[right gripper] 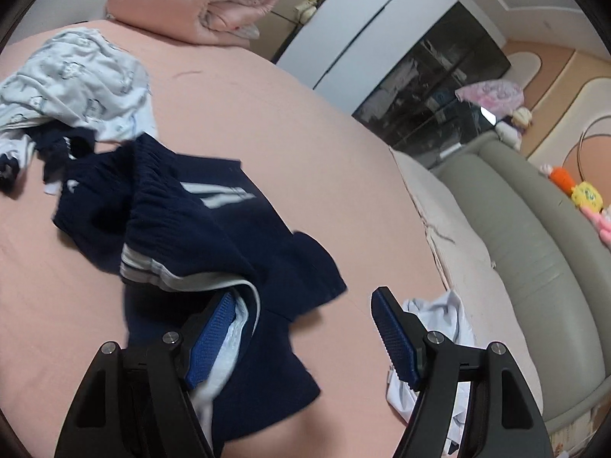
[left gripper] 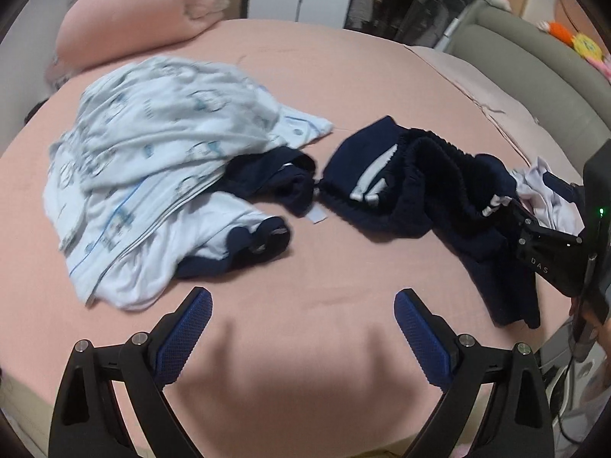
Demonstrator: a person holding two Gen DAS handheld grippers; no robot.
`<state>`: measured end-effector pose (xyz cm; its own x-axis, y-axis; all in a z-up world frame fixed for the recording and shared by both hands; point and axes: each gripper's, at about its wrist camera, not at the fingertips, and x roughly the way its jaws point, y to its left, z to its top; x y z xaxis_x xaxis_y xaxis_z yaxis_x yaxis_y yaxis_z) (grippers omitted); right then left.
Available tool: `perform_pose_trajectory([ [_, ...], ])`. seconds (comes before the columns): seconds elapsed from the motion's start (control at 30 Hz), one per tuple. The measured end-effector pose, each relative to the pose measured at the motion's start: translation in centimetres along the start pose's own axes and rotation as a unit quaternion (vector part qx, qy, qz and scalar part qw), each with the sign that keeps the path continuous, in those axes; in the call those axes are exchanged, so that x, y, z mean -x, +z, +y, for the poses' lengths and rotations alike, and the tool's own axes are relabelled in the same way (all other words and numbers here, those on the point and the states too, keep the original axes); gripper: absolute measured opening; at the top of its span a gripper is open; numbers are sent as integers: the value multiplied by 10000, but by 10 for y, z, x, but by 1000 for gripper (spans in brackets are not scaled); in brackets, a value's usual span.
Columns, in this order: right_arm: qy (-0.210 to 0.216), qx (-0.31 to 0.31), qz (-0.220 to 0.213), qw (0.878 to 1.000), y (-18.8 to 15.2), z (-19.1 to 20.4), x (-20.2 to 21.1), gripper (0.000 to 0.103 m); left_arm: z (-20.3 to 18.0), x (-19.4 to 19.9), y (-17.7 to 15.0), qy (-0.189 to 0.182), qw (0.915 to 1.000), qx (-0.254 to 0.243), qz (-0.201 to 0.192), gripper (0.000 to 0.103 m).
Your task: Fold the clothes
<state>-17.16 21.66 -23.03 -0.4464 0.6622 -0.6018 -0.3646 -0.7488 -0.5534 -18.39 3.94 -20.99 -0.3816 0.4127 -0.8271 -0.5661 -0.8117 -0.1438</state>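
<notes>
On the pink bed sheet [left gripper: 305, 76] lie several garments. A pale blue printed garment [left gripper: 152, 141] is heaped at the left, with a small navy piece [left gripper: 271, 179] against it. Crumpled navy shorts with white stripes [left gripper: 404, 187] lie right of centre. My left gripper [left gripper: 301, 301] hovers open over bare sheet in front of the clothes, with nothing between its fingers. In the right wrist view my right gripper [right gripper: 303, 297] stands open over the navy shorts [right gripper: 214, 221]. Its left finger [right gripper: 214, 328] rests against the white-lined hem and its right finger [right gripper: 393, 336] is clear of the cloth.
A rolled pink blanket [right gripper: 198, 4] sits at the bed's far end. A white garment [right gripper: 443, 313] lies by the right edge, beside a grey padded bed frame [right gripper: 534, 236]. A wardrobe [right gripper: 366, 34] and a dark glass cabinet [right gripper: 431, 87] stand beyond. The right gripper's black body [left gripper: 546, 252] shows at the right.
</notes>
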Motion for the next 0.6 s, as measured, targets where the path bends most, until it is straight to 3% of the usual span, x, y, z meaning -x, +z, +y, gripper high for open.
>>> perform_pose_trajectory([
  [0.2,998,32,-217,9948,-4,-5,11,74,-14,-7,8,-253,9996,-74,86,97],
  [0.33,1155,396,-330,9920,2,16,21,71,-19,-3,10,-357,9993,-51,54,97],
  [0.37,1278,396,-306,9905,4,22,21,53,-20,-3,10,-352,9993,-42,67,97],
  [0.4,1320,415,-268,9900,5,25,19,27,-20,-3,9,-347,9994,-35,78,97],
  [0.47,1378,459,-187,9892,4,30,15,4,-20,-2,9,-346,9994,-29,89,97],
  [0.57,1464,526,-66,9878,4,36,9,4,-19,-1,7,-372,9992,28,129,97],
  [0.6,1291,621,-98,9896,2,36,10,3,-19,0,7,-389,9991,29,139,97],
])
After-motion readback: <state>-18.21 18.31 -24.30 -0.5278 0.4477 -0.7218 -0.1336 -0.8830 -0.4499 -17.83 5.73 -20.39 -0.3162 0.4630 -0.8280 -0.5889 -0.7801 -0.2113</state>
